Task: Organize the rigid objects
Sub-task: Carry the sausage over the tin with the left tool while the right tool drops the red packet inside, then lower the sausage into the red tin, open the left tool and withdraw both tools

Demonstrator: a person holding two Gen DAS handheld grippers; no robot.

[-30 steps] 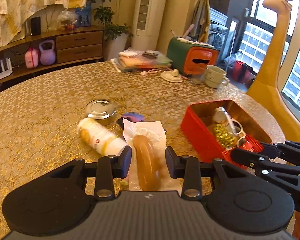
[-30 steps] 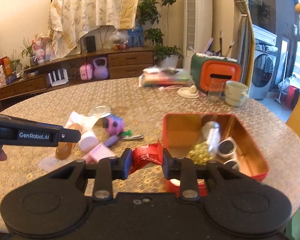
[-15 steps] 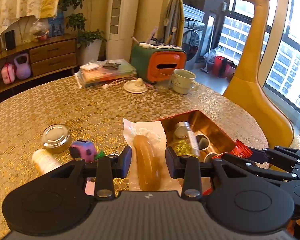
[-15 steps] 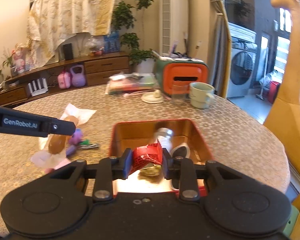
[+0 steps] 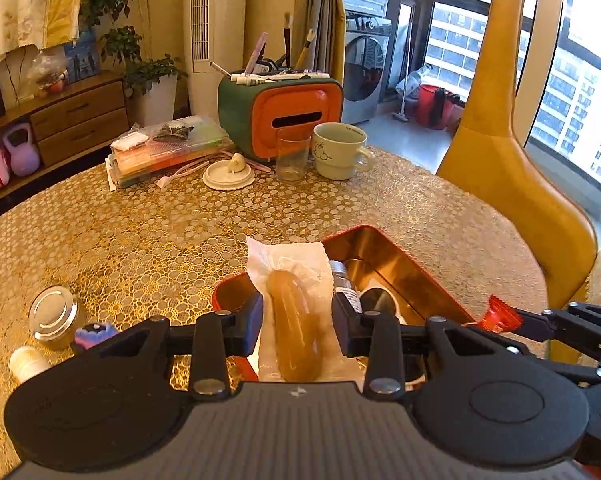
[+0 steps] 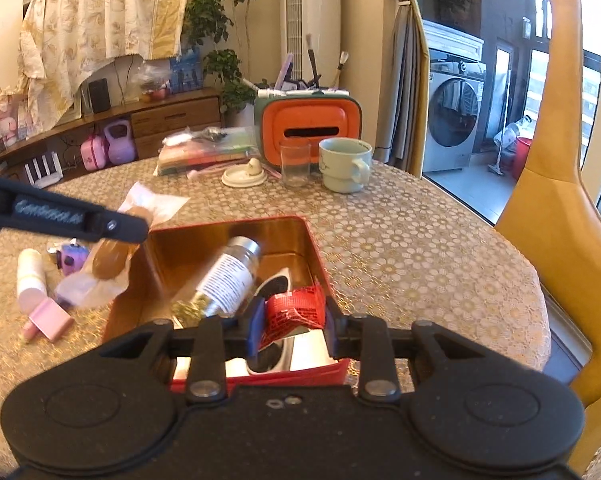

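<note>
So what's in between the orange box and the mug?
A clear empty glass stands between the orange box and the mug, right in front of the box. The right wrist view shows it best.

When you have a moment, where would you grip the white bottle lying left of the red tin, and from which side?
Probably across the middle of the white bottle, coming from above. It lies on its side, so its round body offers two opposite flanks; its ends look harder to clamp.

Wrapped sausage (image 5: 296,328) above red tin (image 5: 412,276)
</note>
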